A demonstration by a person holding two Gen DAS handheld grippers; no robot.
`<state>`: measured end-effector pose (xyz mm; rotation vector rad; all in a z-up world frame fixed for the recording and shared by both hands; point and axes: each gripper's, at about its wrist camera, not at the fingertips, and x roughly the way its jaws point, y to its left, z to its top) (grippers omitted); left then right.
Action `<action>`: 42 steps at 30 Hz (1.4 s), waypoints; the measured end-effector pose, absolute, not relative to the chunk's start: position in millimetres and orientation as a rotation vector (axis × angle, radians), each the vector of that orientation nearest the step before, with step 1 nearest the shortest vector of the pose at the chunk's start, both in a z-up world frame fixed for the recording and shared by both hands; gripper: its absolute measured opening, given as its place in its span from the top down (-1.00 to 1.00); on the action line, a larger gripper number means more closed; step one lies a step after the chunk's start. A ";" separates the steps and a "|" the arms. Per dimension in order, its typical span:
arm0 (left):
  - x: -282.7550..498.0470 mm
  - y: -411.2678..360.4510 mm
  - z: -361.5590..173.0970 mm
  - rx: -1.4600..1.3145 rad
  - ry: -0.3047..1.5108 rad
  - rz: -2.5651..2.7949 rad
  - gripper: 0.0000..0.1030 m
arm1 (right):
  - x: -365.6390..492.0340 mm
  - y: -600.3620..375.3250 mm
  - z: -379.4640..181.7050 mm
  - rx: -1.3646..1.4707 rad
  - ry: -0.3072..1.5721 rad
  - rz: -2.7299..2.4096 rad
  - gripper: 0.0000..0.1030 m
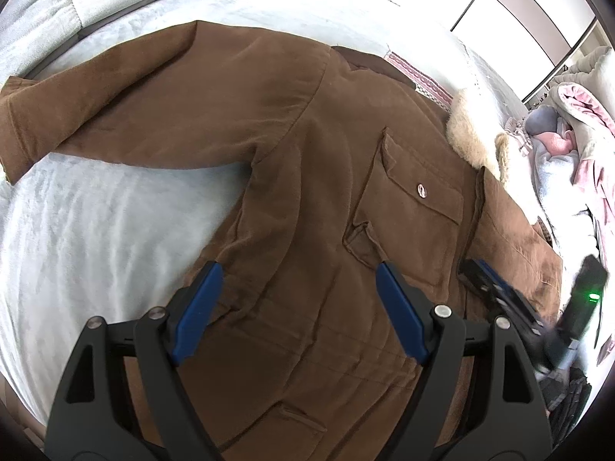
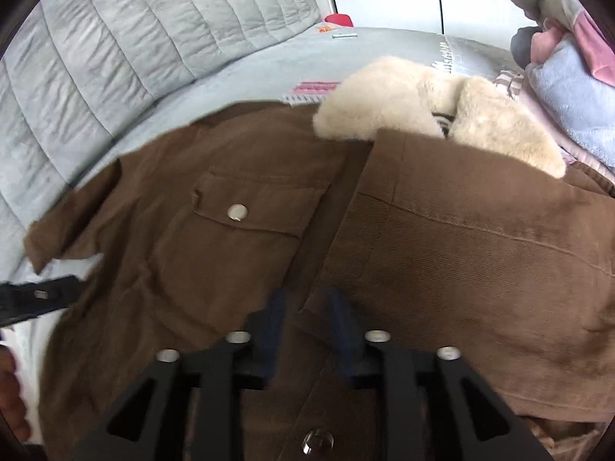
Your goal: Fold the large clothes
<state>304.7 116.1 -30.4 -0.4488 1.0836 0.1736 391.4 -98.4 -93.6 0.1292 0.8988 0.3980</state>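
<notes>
Your brown jacket [image 1: 307,161] lies spread front-up on the bed [image 1: 96,230], which is covered in a pale grey blanket. One sleeve [image 1: 96,115] stretches out flat to the side, and the cream fur collar [image 2: 423,103] sits at the far end, near a heap of pink and blue laundry [image 2: 569,77]. A chest pocket [image 2: 261,207] with a metal snap faces up on the near panel.

Your left hand-held gripper [image 1: 298,280] hovers over the jacket's lower body with its blue-padded fingers spread wide, holding nothing. Your right hand-held gripper [image 2: 307,307] is low over the front opening, where one panel overlaps the other; its fingers stand close together with a narrow gap, but the view is blurred and you cannot tell whether cloth is pinched between them. In the left view it shows at the jacket's right edge, a green light lit on its body.
</notes>
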 end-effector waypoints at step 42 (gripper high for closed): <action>332.5 265.7 -40.9 0.589 0.942 0.646 -0.59 | 239.8 -249.9 -46.0 0.364 0.933 0.237 -0.29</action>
